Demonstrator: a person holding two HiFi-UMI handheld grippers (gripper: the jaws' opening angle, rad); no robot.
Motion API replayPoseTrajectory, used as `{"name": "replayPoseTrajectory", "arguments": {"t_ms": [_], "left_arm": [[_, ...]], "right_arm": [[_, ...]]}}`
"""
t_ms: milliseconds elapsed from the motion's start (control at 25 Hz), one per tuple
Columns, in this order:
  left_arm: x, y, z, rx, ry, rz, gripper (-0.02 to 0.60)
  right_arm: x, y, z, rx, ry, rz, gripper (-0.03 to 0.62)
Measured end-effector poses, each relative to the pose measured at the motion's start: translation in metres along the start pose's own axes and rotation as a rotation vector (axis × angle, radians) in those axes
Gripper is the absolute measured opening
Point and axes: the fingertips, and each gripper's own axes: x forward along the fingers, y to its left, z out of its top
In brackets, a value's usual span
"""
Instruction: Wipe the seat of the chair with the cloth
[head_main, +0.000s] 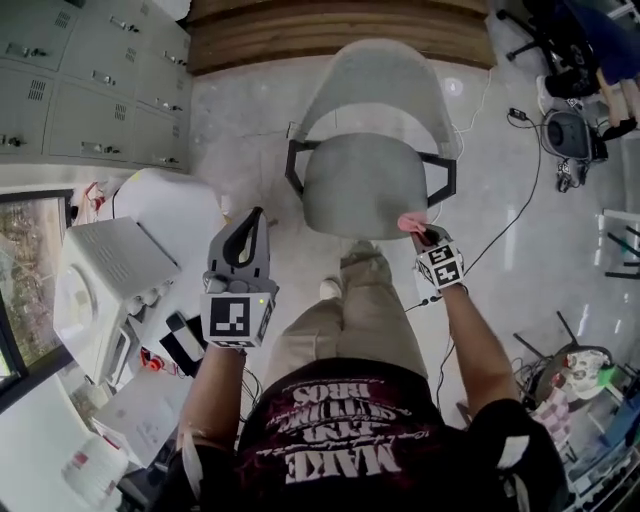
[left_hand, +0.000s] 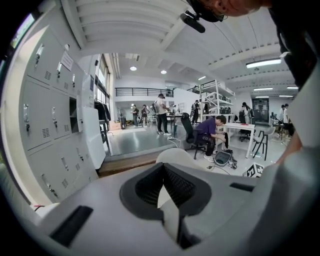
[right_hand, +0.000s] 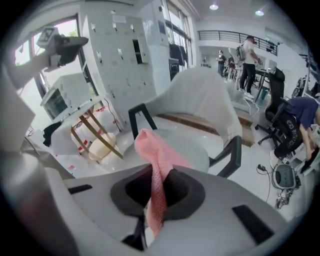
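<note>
The chair stands in front of me, with a grey seat (head_main: 365, 185) and a pale backrest (head_main: 385, 80). My right gripper (head_main: 425, 236) is at the seat's front right edge, shut on a pink cloth (head_main: 411, 222). In the right gripper view the cloth (right_hand: 156, 160) hangs bunched between the jaws, just above and before the seat (right_hand: 192, 147). My left gripper (head_main: 245, 235) is held up left of the chair, away from it, its jaws together with nothing between them. In the left gripper view only the top of the backrest (left_hand: 175, 154) shows past the left gripper (left_hand: 162, 170).
Grey lockers (head_main: 90, 90) line the left wall. A white machine (head_main: 110, 275) and a white bag (head_main: 170, 205) stand at my left. A wooden step (head_main: 330, 35) runs behind the chair. Cables (head_main: 520, 190) and gear lie on the floor at right, where other people work.
</note>
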Motion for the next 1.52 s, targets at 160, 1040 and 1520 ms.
{"name": "replayPoseTrajectory", "arguments": {"t_ms": [160,1040,1520], "left_arm": [[-0.021,0.0,0.02,-0.018,-0.039,0.005,0.006],[-0.177,-0.031,0.095,0.032,-0.218,-0.09,0.006],[-0.203,-0.068,0.115,0.045,-0.256,-0.091,0.006]], "right_arm": [[-0.065,0.031,0.05,-0.046,-0.138,0.027,0.029],[-0.345,0.161,0.194,-0.107,-0.654,-0.095,0.028],[-0.417,0.171,0.2,-0.138,-0.741,-0.17,0.028]]}}
